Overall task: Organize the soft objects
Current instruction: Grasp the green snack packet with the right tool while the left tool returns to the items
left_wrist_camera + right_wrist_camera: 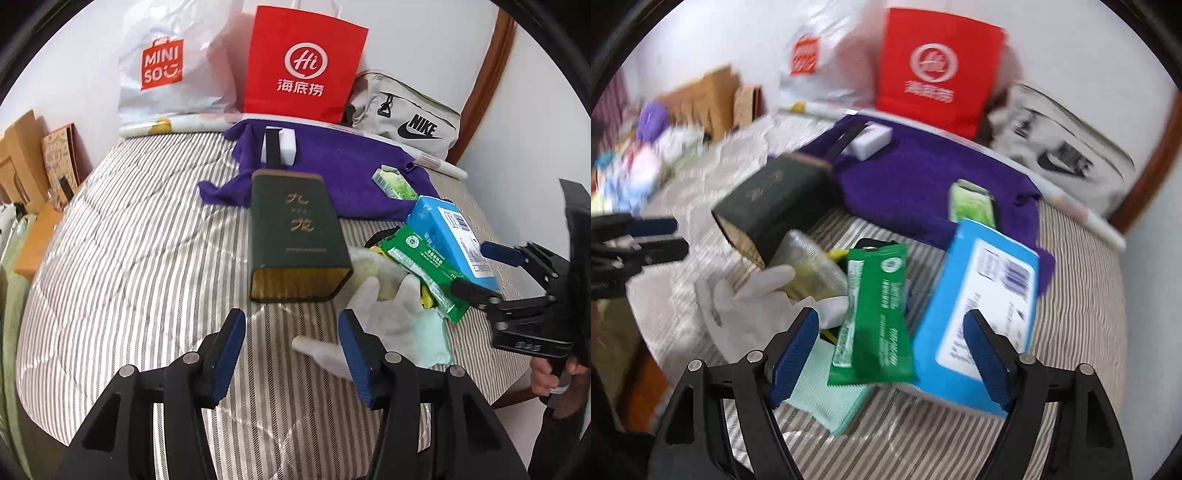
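On the striped bedding (129, 258) lies a pile: a white glove (384, 314), a mint cloth (432, 339), a green packet (421, 266) and a blue pack (450, 232). A dark green tin (291, 229) lies on its side beside the pile. My left gripper (291, 321) is open over bare bedding, just left of the glove. My right gripper (892, 317) hovers open above the green packet (875, 317) and blue pack (979, 288), pads not pressing either. The glove (746, 310) and mint cloth (827, 398) lie to its left. Behind, a purple cloth (332, 166) carries a white block (284, 144) and a small green pack (395, 182).
A red paper bag (303, 62), a white shopping bag (173, 62) and a grey sports bag (406, 114) stand against the back wall. Cardboard boxes (22, 158) line the left side. A wooden frame (484, 81) rises at the right. A hand (550, 373) holds the right gripper (474, 267).
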`<state>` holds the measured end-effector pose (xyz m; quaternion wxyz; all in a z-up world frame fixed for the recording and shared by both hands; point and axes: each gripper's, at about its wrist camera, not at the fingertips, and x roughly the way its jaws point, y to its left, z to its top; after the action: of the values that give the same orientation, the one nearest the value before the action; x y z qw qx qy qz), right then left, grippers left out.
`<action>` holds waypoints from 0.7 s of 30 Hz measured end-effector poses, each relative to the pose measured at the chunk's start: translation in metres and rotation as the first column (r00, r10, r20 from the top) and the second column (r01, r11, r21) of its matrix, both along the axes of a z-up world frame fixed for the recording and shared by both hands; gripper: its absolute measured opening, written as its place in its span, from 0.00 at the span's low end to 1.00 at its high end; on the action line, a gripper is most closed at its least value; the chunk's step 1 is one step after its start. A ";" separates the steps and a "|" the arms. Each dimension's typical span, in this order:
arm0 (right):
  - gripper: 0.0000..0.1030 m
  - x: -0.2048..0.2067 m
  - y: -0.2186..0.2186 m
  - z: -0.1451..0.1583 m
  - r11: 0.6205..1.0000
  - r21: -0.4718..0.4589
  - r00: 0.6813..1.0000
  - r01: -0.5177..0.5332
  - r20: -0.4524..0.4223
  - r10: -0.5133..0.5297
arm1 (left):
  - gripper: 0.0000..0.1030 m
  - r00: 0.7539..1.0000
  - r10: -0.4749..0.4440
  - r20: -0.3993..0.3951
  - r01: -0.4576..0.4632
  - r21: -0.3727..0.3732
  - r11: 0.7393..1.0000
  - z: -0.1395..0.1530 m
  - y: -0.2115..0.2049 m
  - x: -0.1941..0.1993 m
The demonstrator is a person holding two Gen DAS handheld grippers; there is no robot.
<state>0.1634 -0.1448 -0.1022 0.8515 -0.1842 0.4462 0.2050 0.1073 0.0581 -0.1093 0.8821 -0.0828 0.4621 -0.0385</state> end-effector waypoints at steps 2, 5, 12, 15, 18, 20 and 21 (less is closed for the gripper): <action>0.71 0.006 0.012 -0.007 0.999 -0.050 1.000 -0.020 -0.011 0.019 | 0.49 1.000 0.005 -0.005 -0.005 -0.022 1.000 -0.003 0.004 -0.001; 0.68 0.019 0.024 -0.022 0.995 -0.097 0.998 -0.026 -0.056 0.020 | 0.49 1.000 -0.002 -0.015 0.001 -0.029 1.000 -0.007 0.006 0.001; 0.35 0.030 0.036 -0.034 0.987 -0.159 0.995 -0.035 -0.094 0.020 | 0.49 1.000 -0.009 -0.023 0.008 -0.047 0.999 -0.013 0.010 0.005; 0.36 0.029 0.039 -0.038 0.980 -0.194 0.996 -0.036 -0.088 0.019 | 0.49 1.000 -0.014 -0.025 0.012 -0.057 0.998 -0.015 0.012 0.005; 0.42 0.029 0.038 -0.038 0.983 -0.182 0.993 -0.024 -0.114 0.003 | 0.49 0.999 -0.016 -0.029 0.014 -0.068 0.998 -0.016 0.012 0.005; 0.42 0.029 0.036 -0.041 0.986 -0.165 0.991 -0.021 -0.134 -0.001 | 0.49 0.999 -0.013 -0.032 0.011 -0.071 0.997 -0.017 0.013 0.004; 0.42 0.030 0.038 -0.043 0.985 -0.169 0.991 -0.023 -0.135 0.000 | 0.49 0.999 -0.011 -0.034 0.009 -0.070 0.997 -0.018 0.013 0.003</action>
<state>0.1930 -0.1070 -0.1451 0.7996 -0.2444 0.5172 0.1829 0.1105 0.0709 -0.1268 0.8704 -0.1121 0.4759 -0.0578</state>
